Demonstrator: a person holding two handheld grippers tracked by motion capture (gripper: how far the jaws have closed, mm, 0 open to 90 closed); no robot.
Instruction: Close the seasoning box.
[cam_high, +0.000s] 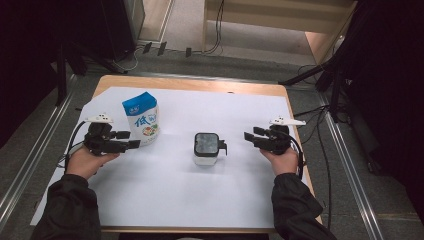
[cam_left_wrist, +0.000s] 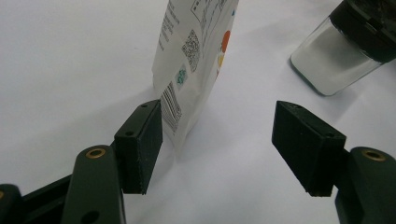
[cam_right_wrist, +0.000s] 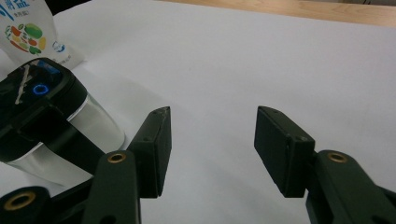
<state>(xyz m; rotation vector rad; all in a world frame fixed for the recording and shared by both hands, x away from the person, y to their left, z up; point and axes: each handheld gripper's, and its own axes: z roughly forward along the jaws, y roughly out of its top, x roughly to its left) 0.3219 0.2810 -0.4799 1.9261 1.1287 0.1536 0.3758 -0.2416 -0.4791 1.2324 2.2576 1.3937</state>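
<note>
Left gripper (cam_high: 131, 139) stands open by the white and blue bag (cam_high: 142, 119), one pad just beside the bag's bottom edge.

My right gripper (cam_high: 249, 135) is open too, with nothing between its pads. I see the bag standing upright on the white sheet (cam_high: 170, 195), at the back left. A clear jar with a black lid (cam_high: 207, 148) sits in the middle, between my two grippers, near the right one but apart from it. Wooden table (cam_high: 200, 84) shows past the sheet.
</note>
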